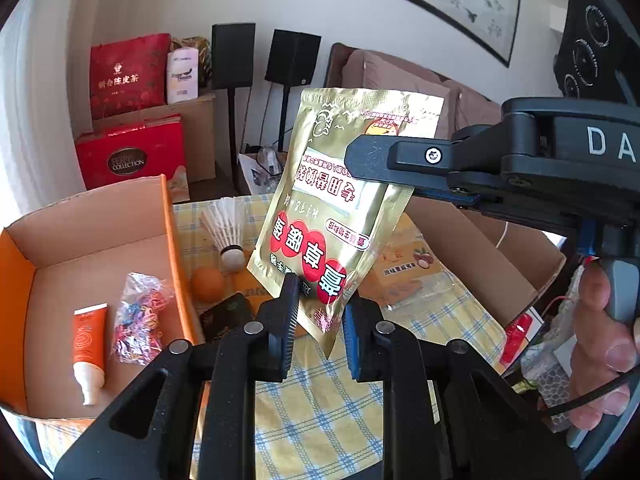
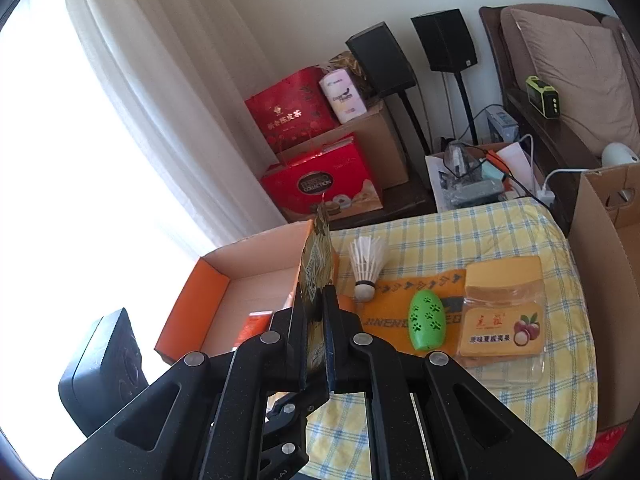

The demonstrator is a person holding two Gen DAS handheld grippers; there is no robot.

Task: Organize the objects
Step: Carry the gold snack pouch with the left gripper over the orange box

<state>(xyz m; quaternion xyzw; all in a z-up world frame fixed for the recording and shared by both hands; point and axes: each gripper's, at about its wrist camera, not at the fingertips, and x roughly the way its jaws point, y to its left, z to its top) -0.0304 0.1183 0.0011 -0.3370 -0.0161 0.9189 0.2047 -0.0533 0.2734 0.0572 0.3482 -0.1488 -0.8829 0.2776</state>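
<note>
Left of both tongs: orange box (image 1: 100, 240) holding an orange tube (image 1: 89, 344) and a bag of coloured bands (image 1: 140, 312). Left tongs (image 1: 320, 320) spread, the gold packet (image 1: 332, 216) hanging between their pads, contact unclear. Right tongs (image 2: 316, 312) pressed together, pinching the gold packet edge-on above the checked worktop (image 2: 440, 224). Beyond: shuttlecock (image 2: 366, 264). Right: green pod (image 2: 426, 320), yellow jar (image 2: 504, 312).

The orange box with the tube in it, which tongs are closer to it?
Left. The left tongs hang open right beside the orange box, their fingers either side of the gold packet. The right tongs grip that packet higher up, farther from the box.
</note>
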